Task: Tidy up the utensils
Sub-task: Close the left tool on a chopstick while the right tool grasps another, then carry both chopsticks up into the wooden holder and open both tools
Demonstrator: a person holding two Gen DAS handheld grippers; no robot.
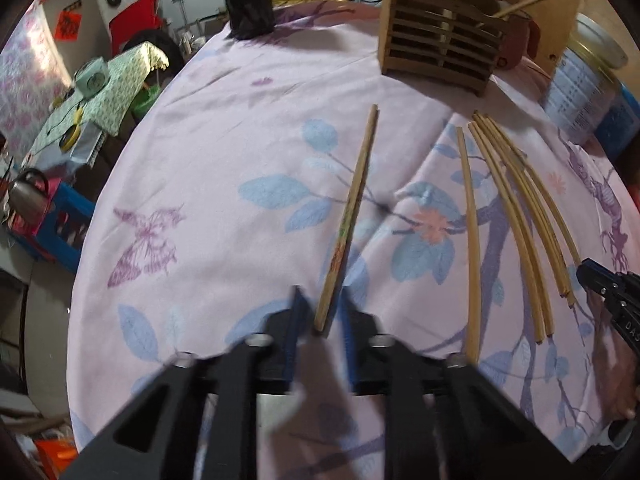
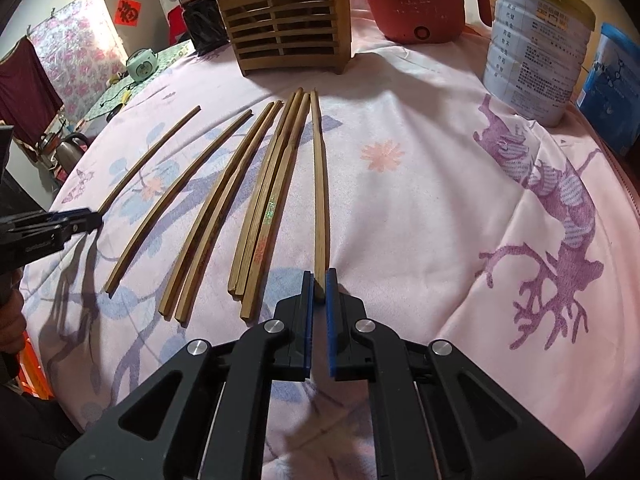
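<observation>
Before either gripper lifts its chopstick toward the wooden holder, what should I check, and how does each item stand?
1. Left gripper around the near end of the leftmost chopstick: ok, though closure cannot tell.
2. Right gripper on the rightmost chopstick: ok, fingers close against it.
3. Rightmost chopstick apart from the other chopsticks: ok.
4. Wooden holder upright: ok.
5. Free slot in the holder: cannot tell.

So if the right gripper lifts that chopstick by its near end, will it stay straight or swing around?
Probably straight: the chopstick looks like stiff wood. It could droop or pivot, since the right gripper pinches only its near end. It seems square-edged, so it is unlikely to roll on the cloth.
</observation>
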